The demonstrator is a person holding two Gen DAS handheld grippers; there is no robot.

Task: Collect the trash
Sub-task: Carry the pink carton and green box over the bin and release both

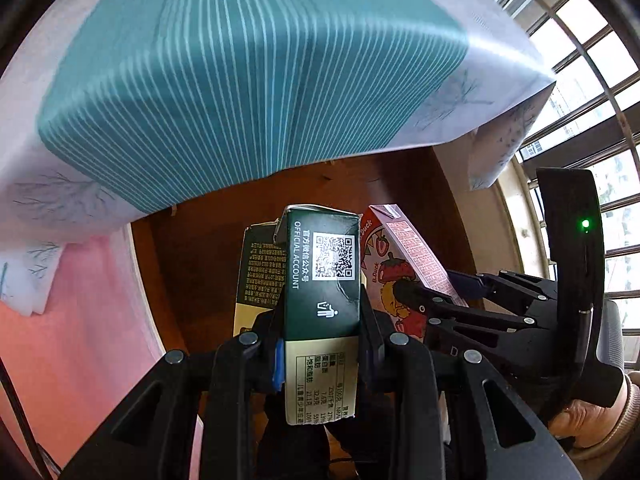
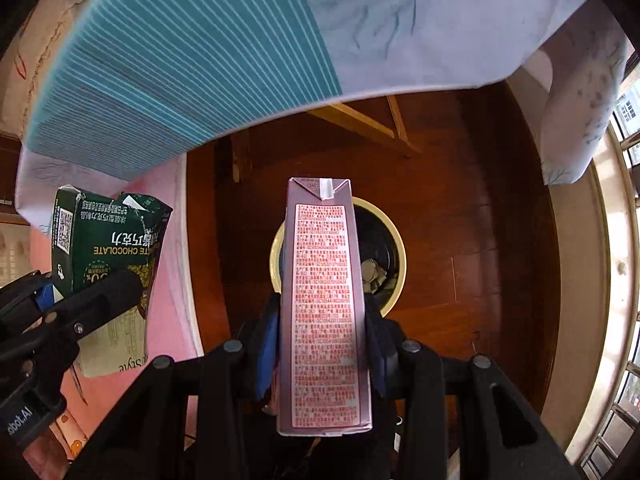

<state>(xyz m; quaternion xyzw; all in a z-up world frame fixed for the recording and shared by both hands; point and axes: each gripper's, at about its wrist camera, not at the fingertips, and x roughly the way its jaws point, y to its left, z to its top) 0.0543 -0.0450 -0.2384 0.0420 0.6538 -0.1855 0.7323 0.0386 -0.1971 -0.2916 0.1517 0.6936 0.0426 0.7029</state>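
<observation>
1. The left gripper [image 1: 320, 320] is clamped on a dark green chocolate box [image 1: 320, 280], torn open at its top end.
2. The right gripper [image 2: 324, 320] is clamped on a pink carton [image 2: 324, 300] printed with red text, held just beside the green box.
3. Below the pink carton, a round bin [image 2: 394, 256] with a pale rim stands on the brown wooden floor [image 2: 480, 220], crumpled paper [image 2: 374, 274] inside it.
4. Farther off, a teal-striped cloth [image 2: 180, 72] hangs over a table edge.
</observation>
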